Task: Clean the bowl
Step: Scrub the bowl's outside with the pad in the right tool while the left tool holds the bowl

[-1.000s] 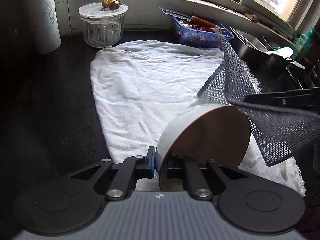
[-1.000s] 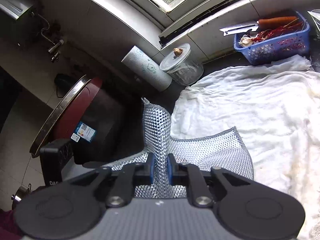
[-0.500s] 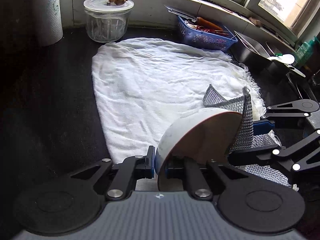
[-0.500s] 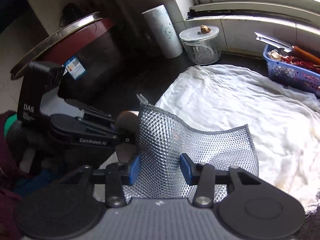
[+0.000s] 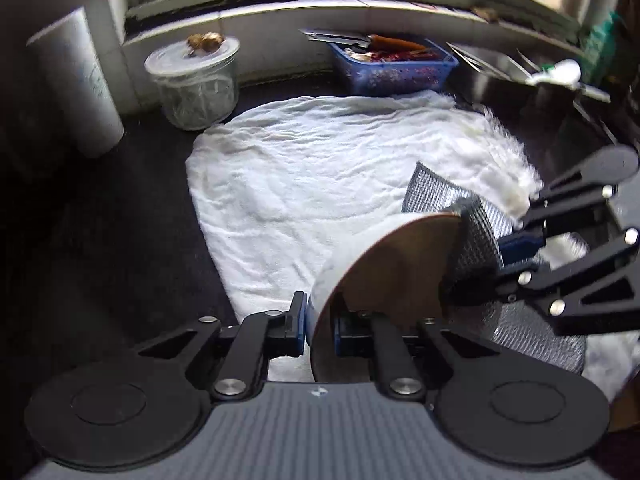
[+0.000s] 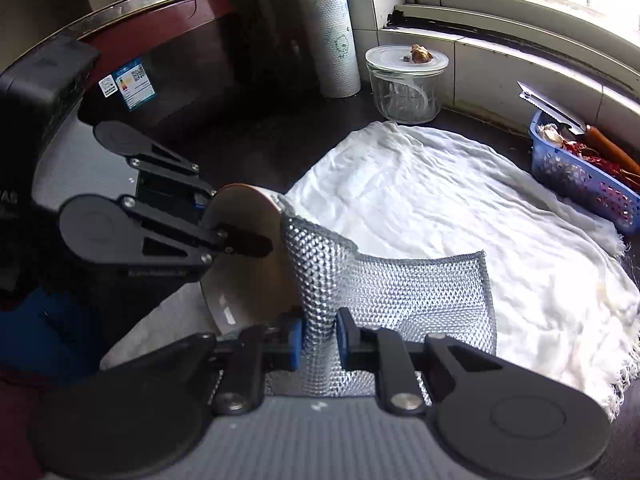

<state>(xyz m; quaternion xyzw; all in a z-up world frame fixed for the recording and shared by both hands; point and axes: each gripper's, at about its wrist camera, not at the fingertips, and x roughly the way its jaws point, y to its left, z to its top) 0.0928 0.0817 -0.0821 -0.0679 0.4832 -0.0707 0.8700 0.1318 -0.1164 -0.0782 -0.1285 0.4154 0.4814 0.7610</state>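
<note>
My left gripper (image 5: 320,330) is shut on the rim of a bowl (image 5: 400,272), white outside and brown inside, held tilted on its side above the white towel (image 5: 320,176). My right gripper (image 6: 318,330) is shut on a silver mesh cloth (image 6: 400,288). The cloth's upper edge lies against the bowl's rim and inner face (image 6: 248,248). In the left wrist view the cloth (image 5: 472,232) drapes over the bowl's right edge, with the right gripper (image 5: 496,256) just beside it. The left gripper (image 6: 236,228) shows at the left of the right wrist view.
A lidded glass jar (image 5: 196,80) and a paper towel roll (image 5: 76,80) stand at the back left. A blue basket (image 5: 392,68) with vegetables and a knife sits by the window. Metal pans and utensils (image 5: 520,76) are at the back right. A dark red cooker (image 6: 152,60) stands left.
My right gripper has brought the mesh cloth from above and beside the bowl down onto its right rim and inner face. The bowl stays gripped and tilted in my left gripper.
</note>
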